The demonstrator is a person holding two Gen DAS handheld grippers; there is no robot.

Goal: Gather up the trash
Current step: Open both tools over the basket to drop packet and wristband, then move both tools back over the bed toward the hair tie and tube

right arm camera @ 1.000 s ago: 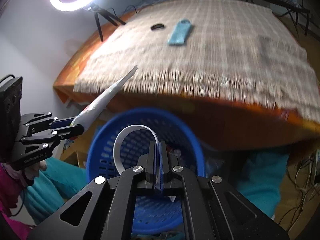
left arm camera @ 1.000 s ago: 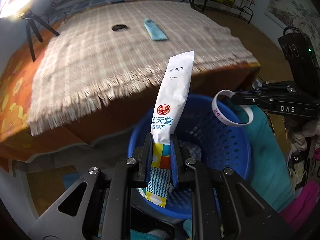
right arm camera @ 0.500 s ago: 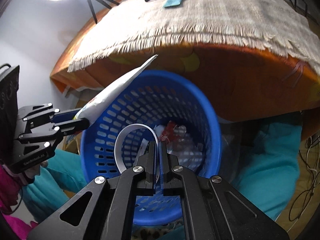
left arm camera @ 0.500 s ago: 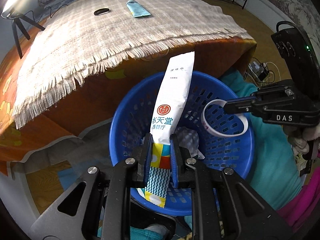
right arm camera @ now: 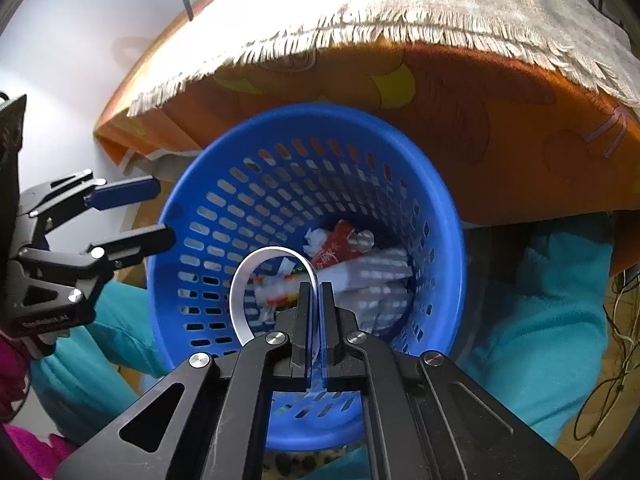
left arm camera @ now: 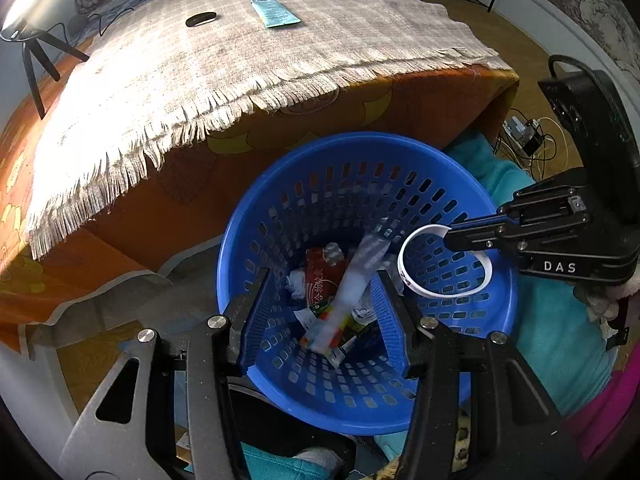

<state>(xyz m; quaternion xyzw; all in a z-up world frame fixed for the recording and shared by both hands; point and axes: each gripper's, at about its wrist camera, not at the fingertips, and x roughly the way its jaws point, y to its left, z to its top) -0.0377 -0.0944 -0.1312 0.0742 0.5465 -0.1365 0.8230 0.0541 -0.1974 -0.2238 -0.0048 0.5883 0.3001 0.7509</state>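
Two pairs of tongs hang over the blue basket that stands on the floor against the table. The left tongs are spread wide with nothing between them; a long white packet, blurred, lies or falls among the crumpled wrappers at the bottom of the basket. The right tongs are clenched on a white ring band, held above the basket's opening and not yet let go. So, as I judge it, one piece is in, the band comes next, and more is left: on the table's fringed cloth a light-blue tube and a small dark ring lie well apart from the basket, waiting to be fetched.
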